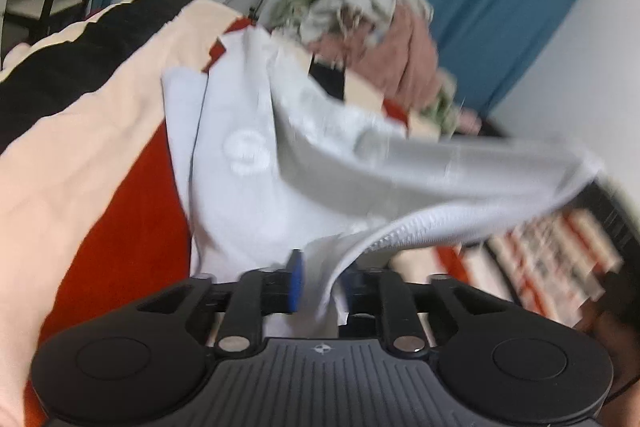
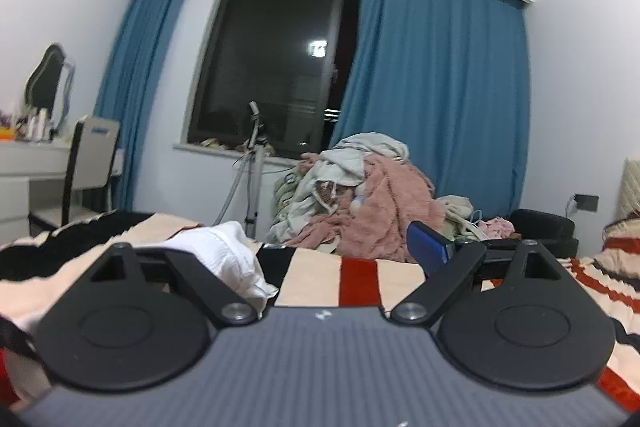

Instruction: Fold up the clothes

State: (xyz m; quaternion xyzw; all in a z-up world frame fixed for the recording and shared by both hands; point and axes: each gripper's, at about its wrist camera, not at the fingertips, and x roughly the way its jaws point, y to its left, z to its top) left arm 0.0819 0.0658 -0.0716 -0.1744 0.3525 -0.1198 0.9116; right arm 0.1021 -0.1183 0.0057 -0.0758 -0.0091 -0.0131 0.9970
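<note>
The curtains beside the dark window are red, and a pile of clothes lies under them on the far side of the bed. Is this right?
Not quite. The curtains are blue, not red, as the right wrist view shows. The rest holds: they hang beside the dark window, and the pile of clothes lies below on the far side of the bed.

The left gripper (image 1: 320, 283) points downward, its blue pads (image 1: 295, 281) parted with cloth loose between them (no squeeze visible). The right gripper (image 2: 320, 247) points level, jaws spread wide with nothing between them, one blue pad (image 2: 426, 247) showing.
</note>
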